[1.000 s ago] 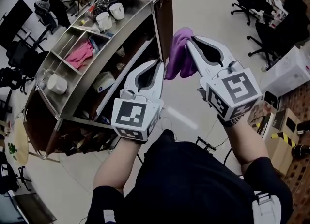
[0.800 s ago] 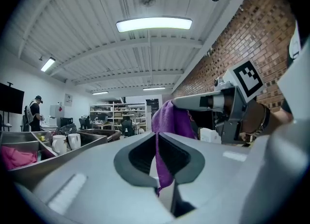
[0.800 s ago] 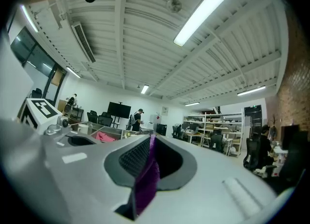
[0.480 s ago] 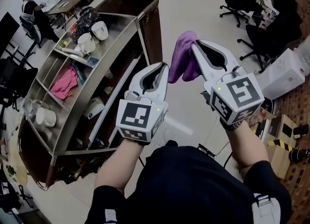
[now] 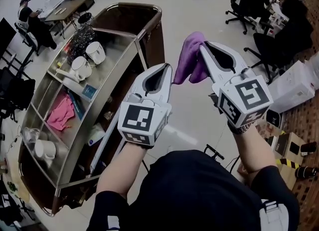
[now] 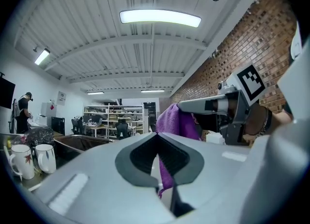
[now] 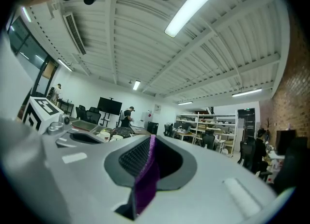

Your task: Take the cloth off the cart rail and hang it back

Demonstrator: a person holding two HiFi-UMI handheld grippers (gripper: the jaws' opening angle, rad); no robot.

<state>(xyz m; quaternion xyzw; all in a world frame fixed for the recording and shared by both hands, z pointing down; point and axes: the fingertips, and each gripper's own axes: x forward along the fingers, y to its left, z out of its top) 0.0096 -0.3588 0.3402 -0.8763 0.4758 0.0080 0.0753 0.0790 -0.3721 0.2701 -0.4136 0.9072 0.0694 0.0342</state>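
Cloth [image 5: 192,58]: purple, bunched, up in the air to the right of the cart, clear of its rail.
Right gripper [image 5: 202,45]: jaws clamped on a fold of the cloth, the bulk drooping left.
Left gripper [image 5: 168,68]: jaws closed, a thin cloth corner pinched between them.
Cart [image 5: 112,65]: at left, steel shelves; two mugs [image 5: 87,59] far, pink rag [image 5: 61,111] nearer.

I am seeing bright, even light coming from long ceiling tubes [image 6: 160,18], which are glaring white in both gripper views. Those views are bending and darkening toward their round edges, and the purple cloth [image 7: 145,184] is blurring close up. The head view is showing only soft shadows on the floor [image 5: 199,110].
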